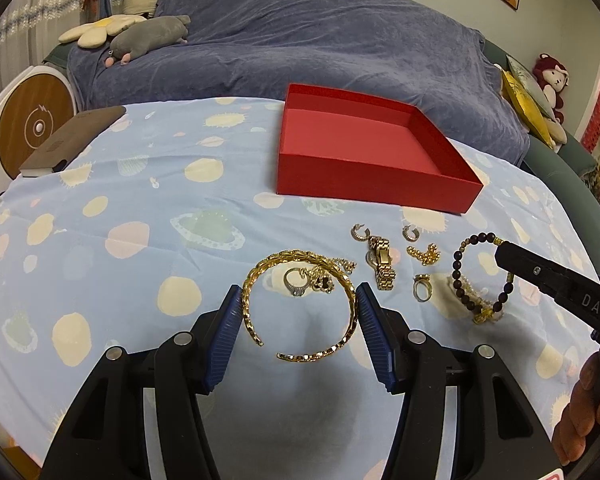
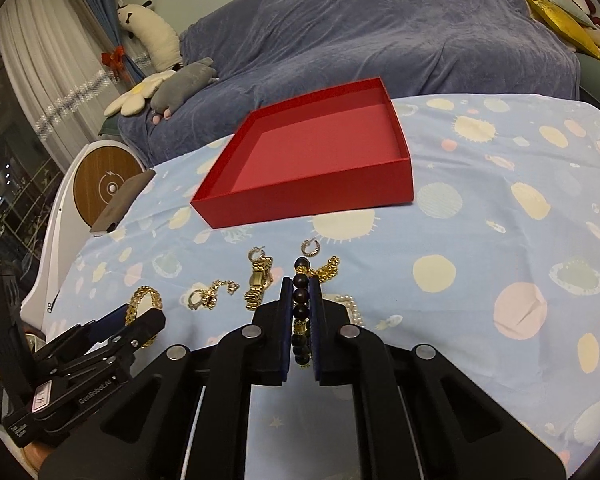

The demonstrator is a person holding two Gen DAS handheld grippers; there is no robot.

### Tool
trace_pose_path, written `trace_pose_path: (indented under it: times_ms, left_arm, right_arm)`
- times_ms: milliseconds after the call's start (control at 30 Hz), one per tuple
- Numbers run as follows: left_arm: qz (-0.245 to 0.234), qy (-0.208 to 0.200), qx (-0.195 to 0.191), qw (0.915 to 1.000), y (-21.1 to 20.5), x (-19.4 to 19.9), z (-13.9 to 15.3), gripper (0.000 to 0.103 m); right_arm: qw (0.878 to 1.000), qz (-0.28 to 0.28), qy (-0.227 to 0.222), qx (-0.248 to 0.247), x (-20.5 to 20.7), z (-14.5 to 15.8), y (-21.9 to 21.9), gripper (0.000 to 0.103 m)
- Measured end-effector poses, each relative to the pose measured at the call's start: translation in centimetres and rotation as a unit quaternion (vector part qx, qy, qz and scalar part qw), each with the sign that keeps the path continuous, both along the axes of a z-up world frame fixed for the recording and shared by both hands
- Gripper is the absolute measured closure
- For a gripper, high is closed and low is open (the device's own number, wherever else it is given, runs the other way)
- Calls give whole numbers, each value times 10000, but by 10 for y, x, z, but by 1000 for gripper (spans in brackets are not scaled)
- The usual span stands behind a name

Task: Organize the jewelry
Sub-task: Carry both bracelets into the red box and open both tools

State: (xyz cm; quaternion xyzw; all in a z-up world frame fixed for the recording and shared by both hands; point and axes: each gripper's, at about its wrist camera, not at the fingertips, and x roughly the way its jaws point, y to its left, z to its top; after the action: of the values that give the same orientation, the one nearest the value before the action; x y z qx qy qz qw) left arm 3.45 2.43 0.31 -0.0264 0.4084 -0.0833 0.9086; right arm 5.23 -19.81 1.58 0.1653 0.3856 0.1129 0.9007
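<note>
An empty red box (image 1: 364, 160) stands on the blue patterned cloth; it also shows in the right wrist view (image 2: 312, 168). My left gripper (image 1: 298, 296) has its blue pads touching both sides of a gold open bangle (image 1: 256, 280) that lies on the cloth. A ring (image 1: 295, 281) and small gold pieces lie inside the bangle. My right gripper (image 2: 301, 284) is shut on a dark beaded bracelet (image 2: 301, 312), which also shows in the left wrist view (image 1: 460, 276). A gold watch (image 1: 382, 262), two hoop earrings (image 1: 360, 233), a gold chain piece (image 1: 424, 254) and another ring (image 1: 421, 287) lie between them.
A brown phone-like case (image 1: 70, 140) lies at the cloth's far left edge. A sofa under a blue cover (image 1: 300, 52) with plush toys stands behind the table. A white round device (image 1: 32, 128) stands at the left.
</note>
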Motion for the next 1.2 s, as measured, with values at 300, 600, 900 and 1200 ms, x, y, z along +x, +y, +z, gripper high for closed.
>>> trace_pose_path:
  times_ms: [300, 600, 900, 1200]
  left_arm:
    - [-279, -231, -229, 9991, -12, 62, 63, 48]
    - [-544, -264, -246, 9979, -44, 197, 78, 48]
    - [-409, 589, -404, 9966, -66, 314, 15, 48]
    - [-270, 333, 126, 9990, -73, 316, 16, 37]
  right_arm:
    - [9986, 215, -463, -114, 54, 74, -7, 96]
    - [9991, 103, -320, -243, 189, 84, -14, 96]
    - [9987, -100, 446, -222, 295, 21, -18, 96]
    - [9939, -677, 249, -834, 276, 13, -50, 66]
